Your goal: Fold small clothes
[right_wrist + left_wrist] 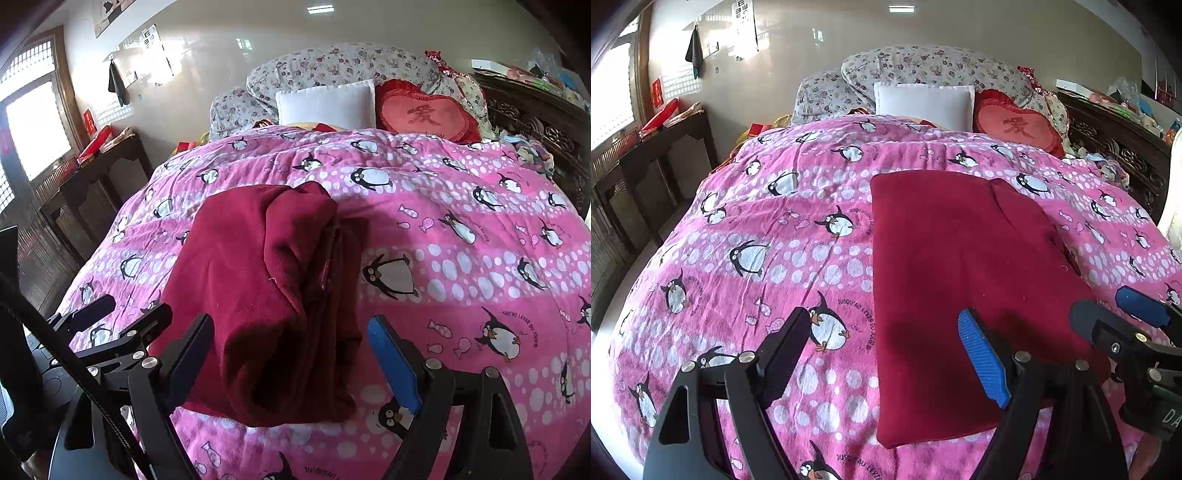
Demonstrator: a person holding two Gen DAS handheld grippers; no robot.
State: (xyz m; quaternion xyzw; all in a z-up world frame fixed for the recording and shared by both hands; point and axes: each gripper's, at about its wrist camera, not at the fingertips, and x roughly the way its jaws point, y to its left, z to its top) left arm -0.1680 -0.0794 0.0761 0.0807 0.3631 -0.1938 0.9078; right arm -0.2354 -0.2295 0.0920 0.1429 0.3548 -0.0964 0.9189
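Grippers first: the left gripper (pixel 886 354) and right gripper (pixel 291 358) both hover with fingers spread, pinching nothing. Between them the folded dark red fleece garment (pixel 960 280) lies lengthwise on the pink penguin-print quilt (pixel 775 229), its long axis running toward the white square pillow (pixel 923 103).

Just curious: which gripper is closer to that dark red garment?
Right. The right gripper straddles the dark red garment's near edge, jaws open; the left gripper hangs over its left edge.
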